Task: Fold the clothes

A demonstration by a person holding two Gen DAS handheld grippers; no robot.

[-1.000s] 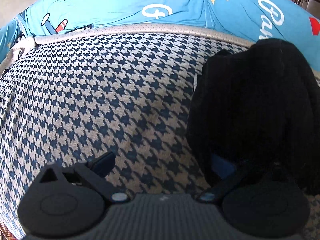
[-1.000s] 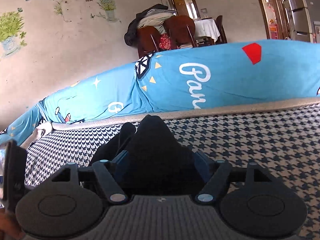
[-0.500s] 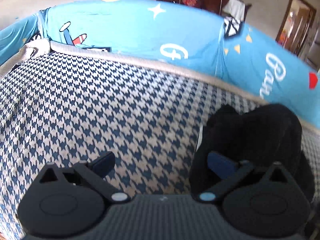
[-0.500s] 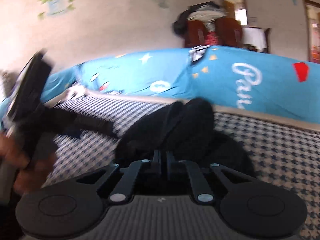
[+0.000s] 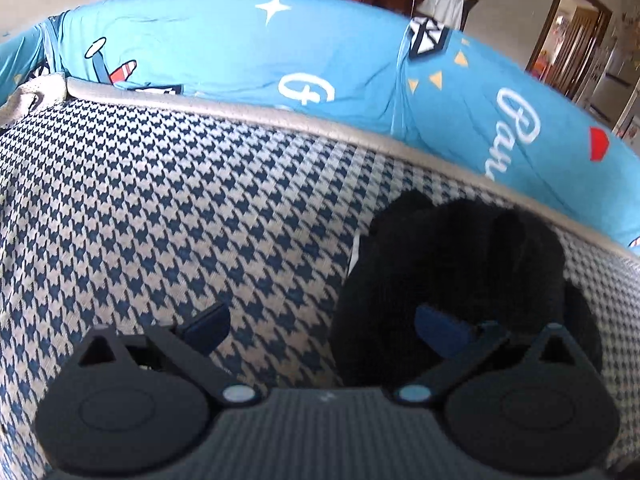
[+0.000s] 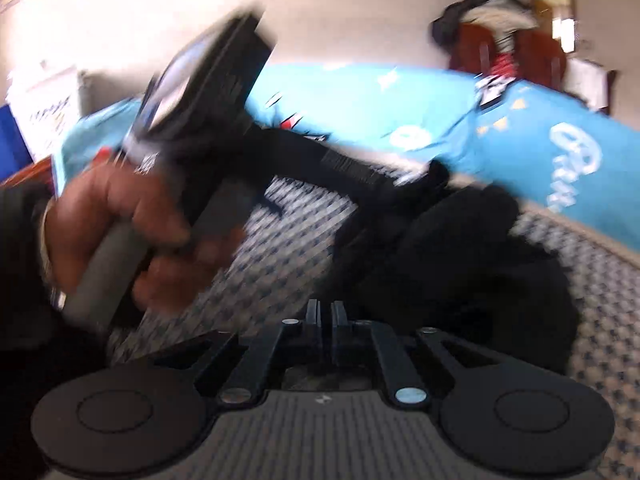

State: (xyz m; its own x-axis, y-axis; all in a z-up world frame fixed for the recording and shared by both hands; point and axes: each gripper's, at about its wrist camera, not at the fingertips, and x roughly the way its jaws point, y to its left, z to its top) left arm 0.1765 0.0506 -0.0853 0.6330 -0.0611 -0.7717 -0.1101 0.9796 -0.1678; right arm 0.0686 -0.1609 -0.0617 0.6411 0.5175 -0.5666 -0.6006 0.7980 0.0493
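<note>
Right wrist view: the right gripper was seen pressed together, nothing visibly pinched, just before the black garment bunched on the checked cushion. The left gripper was held spread, one finger over the garment's edge. A missed pinch was judged likely, since thick folds could slip from closed jaws.

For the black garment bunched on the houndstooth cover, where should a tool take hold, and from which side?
Pinch the near left edge of the black garment, where it ends cleanly against the houndstooth cover. Come in low from that open side: the far side lies close to the blue cushion, and the middle is a thick heap, probably too bulky.
</note>
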